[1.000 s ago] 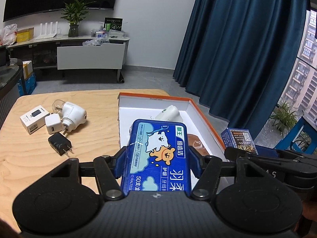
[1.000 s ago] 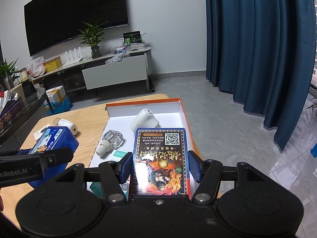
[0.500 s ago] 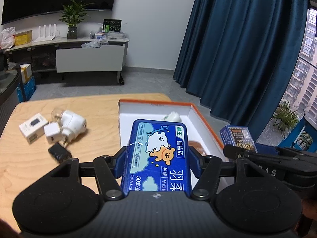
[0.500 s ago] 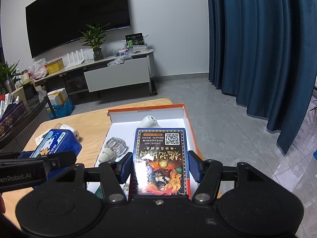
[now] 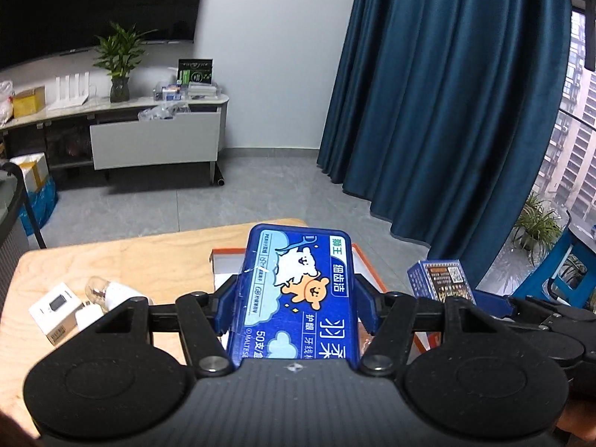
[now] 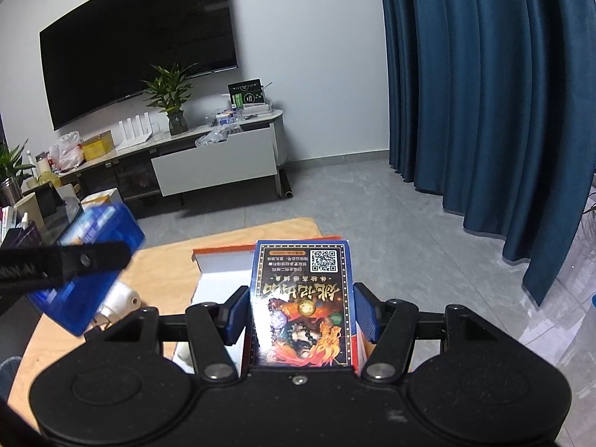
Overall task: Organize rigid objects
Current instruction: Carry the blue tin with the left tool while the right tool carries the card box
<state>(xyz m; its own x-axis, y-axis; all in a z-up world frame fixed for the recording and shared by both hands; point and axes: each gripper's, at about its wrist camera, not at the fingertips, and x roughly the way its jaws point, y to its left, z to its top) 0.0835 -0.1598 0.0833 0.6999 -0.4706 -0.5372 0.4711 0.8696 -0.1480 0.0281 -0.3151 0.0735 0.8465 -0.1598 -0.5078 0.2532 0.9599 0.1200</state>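
Tools (image 5: 294,309) (image 6: 301,316) clamped — left on floss box (image 5: 298,290), right on card box (image 6: 301,298).

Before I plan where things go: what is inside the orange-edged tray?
Little shows of the tray: a white far wall and a strip of white floor. The two held boxes cover the rest.

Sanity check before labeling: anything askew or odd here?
Nothing stands out. Left gripper grips the blue floss box squarely; right gripper holds the card box straight above the orange-rimmed tray.
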